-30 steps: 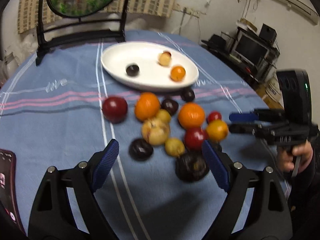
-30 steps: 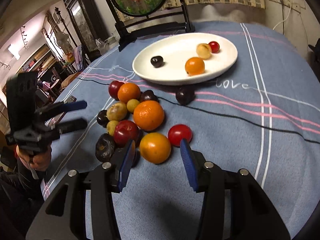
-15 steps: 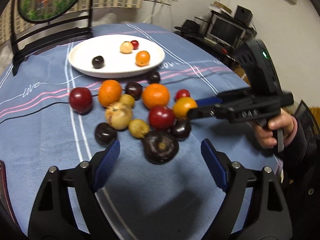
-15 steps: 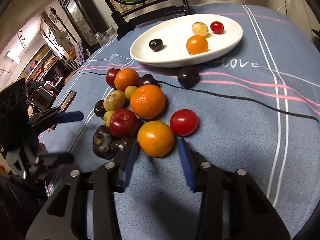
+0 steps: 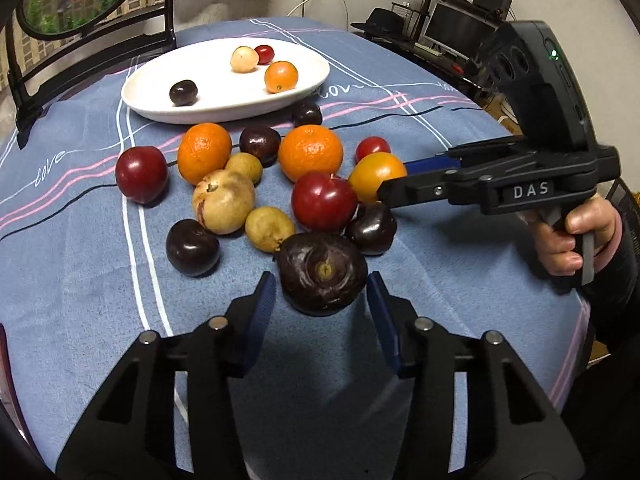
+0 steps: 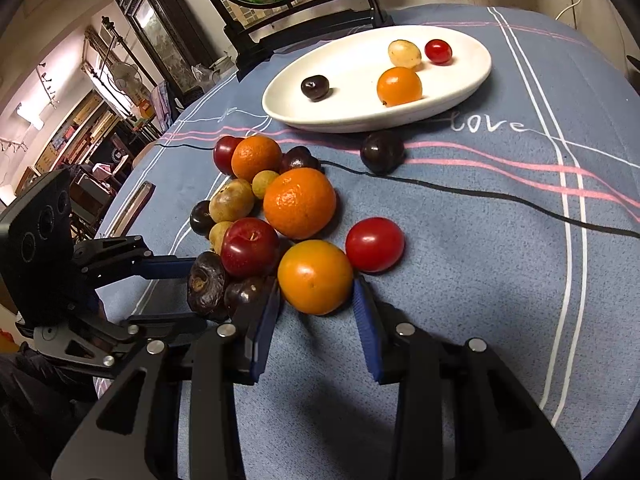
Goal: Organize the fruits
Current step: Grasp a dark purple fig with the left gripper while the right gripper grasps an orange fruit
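Observation:
Several loose fruits lie on the blue tablecloth in front of a white oval plate (image 5: 152, 96) that holds several small fruits; the plate also shows in the right wrist view (image 6: 288, 108). My left gripper (image 5: 322, 300) is open, its pads on either side of a wrinkled dark purple fruit (image 5: 322, 274), not touching. My right gripper (image 6: 316, 300) is open, its pads flanking an orange-yellow fruit (image 6: 315, 276) with small gaps. That fruit (image 5: 376, 176) and my right gripper's fingers (image 5: 424, 184) also show in the left wrist view.
Around the two fruits lie a red plum (image 5: 323, 202), two oranges (image 5: 311, 153), a red tomato (image 6: 374, 244), dark plums and yellowish fruits. A black framed round picture stand (image 5: 92, 40) is behind the plate. A black cord (image 6: 500, 196) crosses the cloth.
Both grippers have moved forward and narrowed. The left now flanks the wrinkled purple fruit, the right flanks the orange-yellow fruit. No fruit has moved.

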{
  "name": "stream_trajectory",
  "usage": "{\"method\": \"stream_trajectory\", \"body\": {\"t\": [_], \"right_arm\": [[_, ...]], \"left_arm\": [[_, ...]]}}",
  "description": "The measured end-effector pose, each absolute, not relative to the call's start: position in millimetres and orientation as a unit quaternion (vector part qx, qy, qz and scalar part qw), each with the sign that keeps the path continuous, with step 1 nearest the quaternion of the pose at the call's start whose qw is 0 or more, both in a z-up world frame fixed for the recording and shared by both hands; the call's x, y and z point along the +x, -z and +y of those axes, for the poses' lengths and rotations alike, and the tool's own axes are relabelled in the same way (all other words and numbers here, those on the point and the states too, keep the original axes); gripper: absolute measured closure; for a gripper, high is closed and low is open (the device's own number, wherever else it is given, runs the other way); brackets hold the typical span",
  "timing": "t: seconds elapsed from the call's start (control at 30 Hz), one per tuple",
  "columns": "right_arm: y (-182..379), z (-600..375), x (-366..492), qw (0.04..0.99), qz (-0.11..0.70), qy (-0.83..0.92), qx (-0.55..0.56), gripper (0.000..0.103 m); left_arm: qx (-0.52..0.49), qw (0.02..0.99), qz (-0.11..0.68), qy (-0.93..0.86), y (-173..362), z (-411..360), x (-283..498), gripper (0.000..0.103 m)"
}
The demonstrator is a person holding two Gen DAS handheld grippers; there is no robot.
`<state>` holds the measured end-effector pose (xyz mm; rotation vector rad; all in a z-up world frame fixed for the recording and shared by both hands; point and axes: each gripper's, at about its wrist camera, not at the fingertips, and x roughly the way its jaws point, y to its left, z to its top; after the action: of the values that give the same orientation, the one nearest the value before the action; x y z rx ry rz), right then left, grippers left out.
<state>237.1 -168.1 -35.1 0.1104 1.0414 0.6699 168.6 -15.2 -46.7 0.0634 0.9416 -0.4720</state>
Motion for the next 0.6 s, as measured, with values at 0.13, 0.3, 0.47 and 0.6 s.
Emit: {"method": "stream_trajectory", "body": {"t": [0.13, 0.3, 0.47, 0.6], "right_arm": [[35.2, -165.6, 238.7, 0.814, 0.487, -0.313, 0.053, 0.064], [35.3, -163.6, 238.8, 0.816, 0.484, -0.311, 0.050, 0.064], [34.8, -162.0, 238.2, 0.818, 0.482, -0.311, 0.045, 0.065], [34.6, -161.6, 237.0, 0.819, 0.481, -0.310, 0.043, 0.065]], "left_arm": [[0.044, 0.870, 0.441, 0.216, 46.6, -21.1, 169.8, 0.053], [0.058, 0.868, 0.449, 0.205, 51.6, -29.2, 172.8, 0.053], [0.045, 0.868, 0.450, 0.206, 51.9, -27.0, 174.3, 0.054], [0.045, 0.868, 0.449, 0.207, 50.6, -27.0, 172.8, 0.055]]}}
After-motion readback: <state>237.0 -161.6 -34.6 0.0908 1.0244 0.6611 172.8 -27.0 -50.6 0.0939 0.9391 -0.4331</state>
